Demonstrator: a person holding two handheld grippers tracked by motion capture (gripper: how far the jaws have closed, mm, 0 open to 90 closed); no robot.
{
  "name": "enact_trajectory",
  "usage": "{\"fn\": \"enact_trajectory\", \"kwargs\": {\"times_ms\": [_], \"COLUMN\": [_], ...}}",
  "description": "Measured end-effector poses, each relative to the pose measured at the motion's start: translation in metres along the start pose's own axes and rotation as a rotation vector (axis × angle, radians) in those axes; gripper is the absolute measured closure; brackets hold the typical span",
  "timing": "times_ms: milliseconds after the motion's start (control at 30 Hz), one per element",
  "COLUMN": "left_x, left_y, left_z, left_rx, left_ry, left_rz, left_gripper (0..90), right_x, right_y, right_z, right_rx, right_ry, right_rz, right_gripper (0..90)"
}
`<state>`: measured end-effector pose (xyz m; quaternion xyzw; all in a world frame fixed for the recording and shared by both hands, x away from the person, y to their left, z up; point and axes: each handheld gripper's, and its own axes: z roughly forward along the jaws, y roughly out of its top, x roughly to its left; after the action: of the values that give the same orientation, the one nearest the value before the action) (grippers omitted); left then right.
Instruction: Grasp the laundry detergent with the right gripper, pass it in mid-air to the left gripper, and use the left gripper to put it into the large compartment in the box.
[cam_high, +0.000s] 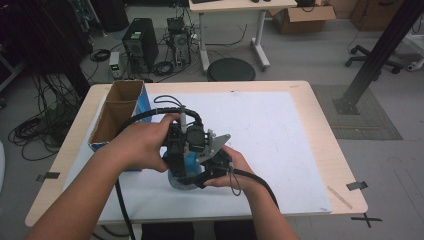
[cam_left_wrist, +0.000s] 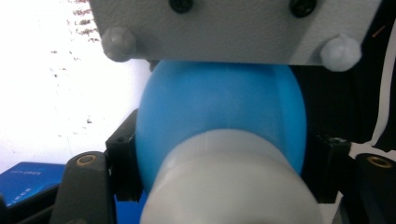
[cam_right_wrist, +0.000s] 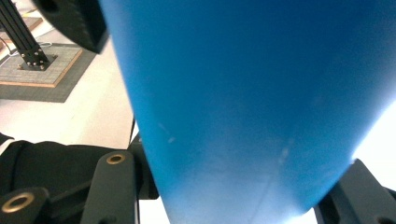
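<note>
Your counter (cam_high: 300, 100) is the biggest thing here, a pale wooden top with a white board (cam_high: 280, 135) laid across most of it. At the back left of the board stands an open cardboard box (cam_high: 117, 112) with blue sides, split into two compartments.

Your two forearms come in from the near edge and meet just in front of that box, near the middle of the board's near half. Between them sits the blue bottle (cam_high: 181, 181), low over the board, and both grippers are crowded onto it.

Your left gripper (cam_high: 176, 159) comes at the bottle from the left. In the left gripper view the bottle's rounded blue shoulder (cam_left_wrist: 219, 112) and its white cap (cam_left_wrist: 229, 182) lie right between the two black jaws, with the blue body meeting the jaw on each side, so this gripper is pinching the bottle near its cap end. The grey plate (cam_left_wrist: 233, 28) of the other gripper hangs across the top of that view.

Your right gripper (cam_high: 212, 167) comes from the right, its grey three-cornered plate (cam_high: 216, 142) facing up. In the right gripper view the bottle's blue body (cam_right_wrist: 252, 107) runs between its jaws, which are clamped on it.

A black cable (cam_high: 150, 116) arcs from the left gripper over your left hand (cam_high: 145, 142); another trails past your right hand (cam_high: 235, 167).
</note>
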<state>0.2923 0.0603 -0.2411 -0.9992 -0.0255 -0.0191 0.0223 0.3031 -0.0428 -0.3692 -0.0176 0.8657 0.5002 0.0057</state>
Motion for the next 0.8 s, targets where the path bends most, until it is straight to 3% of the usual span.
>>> {"fn": "enact_trajectory", "kwargs": {"times_ms": [167,267,567,800], "left_x": [0.0000,-0.0017,-0.0002,0.0000], "left_y": [0.0011,0.0036,0.0032,0.0041], "left_z": [-0.0003,0.0016,0.0024,-0.0001], "left_rx": [-0.006,0.017,0.000,0.022], "left_ry": [0.028,0.042,0.033,0.016], "left_rz": [-0.011,-0.005,0.000,-0.007], "left_gripper": [37.1,37.6,38.1,38.3], "right_x": [0.0000,0.0001,-0.0004,0.0000], "right_y": [0.0003,0.0008,-0.0015,-0.0002], "right_z": [-0.0007,-0.0009,-0.0010,-0.0013], "right_rx": [-0.009,-0.007,-0.008,-0.020], "right_ry": [-0.001,-0.009,-0.007,0.011], "right_rz": [0.003,0.009,0.013,0.012], "right_gripper": [45.3,45.4,45.5,45.4]}}
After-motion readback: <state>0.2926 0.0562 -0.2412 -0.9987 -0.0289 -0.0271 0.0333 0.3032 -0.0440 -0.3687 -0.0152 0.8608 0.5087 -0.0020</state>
